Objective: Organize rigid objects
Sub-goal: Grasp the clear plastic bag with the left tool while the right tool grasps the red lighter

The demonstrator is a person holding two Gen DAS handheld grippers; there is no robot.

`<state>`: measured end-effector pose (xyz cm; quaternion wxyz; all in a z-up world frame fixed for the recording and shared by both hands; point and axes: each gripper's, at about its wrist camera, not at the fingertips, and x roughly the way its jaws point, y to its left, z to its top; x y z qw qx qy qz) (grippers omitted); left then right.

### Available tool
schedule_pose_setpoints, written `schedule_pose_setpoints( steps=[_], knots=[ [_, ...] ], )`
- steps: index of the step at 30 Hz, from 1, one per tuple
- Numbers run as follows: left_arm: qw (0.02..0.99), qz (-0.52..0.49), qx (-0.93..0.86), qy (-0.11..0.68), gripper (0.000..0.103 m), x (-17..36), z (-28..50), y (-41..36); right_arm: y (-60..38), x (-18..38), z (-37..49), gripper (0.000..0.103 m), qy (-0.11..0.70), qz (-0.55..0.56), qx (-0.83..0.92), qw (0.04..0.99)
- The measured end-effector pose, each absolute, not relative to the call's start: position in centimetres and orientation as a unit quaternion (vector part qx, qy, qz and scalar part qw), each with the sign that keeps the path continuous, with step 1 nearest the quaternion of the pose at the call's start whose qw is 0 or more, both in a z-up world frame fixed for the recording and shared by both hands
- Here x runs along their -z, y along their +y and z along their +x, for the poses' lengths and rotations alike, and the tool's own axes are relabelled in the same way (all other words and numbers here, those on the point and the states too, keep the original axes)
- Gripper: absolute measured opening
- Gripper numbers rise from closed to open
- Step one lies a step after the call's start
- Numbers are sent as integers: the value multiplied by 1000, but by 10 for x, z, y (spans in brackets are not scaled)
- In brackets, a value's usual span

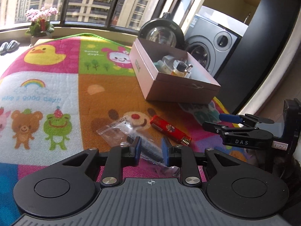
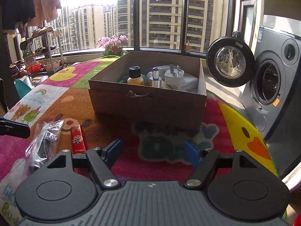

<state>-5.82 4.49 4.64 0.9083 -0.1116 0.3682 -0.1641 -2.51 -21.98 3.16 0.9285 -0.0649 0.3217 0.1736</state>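
Observation:
An open cardboard box [image 1: 175, 89] [image 2: 146, 103] stands on a colourful play mat [image 1: 56, 86] and holds small bottles [image 2: 135, 76], a silver atomiser [image 2: 155, 79] and a white plug [image 2: 174, 74]. A red lighter [image 1: 170, 130] [image 2: 77, 139] and a clear plastic bag with a dark tool [image 1: 131, 137] [image 2: 45, 145] lie on the mat before the box. My left gripper [image 1: 151, 149] is open, its fingers on either side of the bag's dark tool. My right gripper [image 2: 152, 151] [image 1: 223, 122] is open and empty, over bare mat right of the lighter.
A washing machine [image 2: 272, 86] with its round door [image 2: 230, 62] swung open stands right of the mat. A pot of pink flowers [image 1: 40, 21] sits by the window. A metal shelf rack [image 2: 43, 50] stands far left. The mat's right edge [image 2: 263, 150] is close.

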Motion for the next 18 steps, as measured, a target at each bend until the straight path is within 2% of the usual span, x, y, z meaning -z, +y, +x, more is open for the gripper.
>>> schedule_pose_setpoints(
  steps=[9, 15, 18],
  knots=[
    [909, 60, 207, 357, 26, -39, -67, -24, -197, -16, -31, 75, 324, -86, -187, 923],
    [914, 114, 185, 343, 28, -33, -71, -16, -199, -19, -33, 77, 323, -76, -198, 922],
    [917, 104, 166, 348, 29, -31, -67, 7, -192, -21, -38, 80, 325, -85, -250, 908]
  ],
)
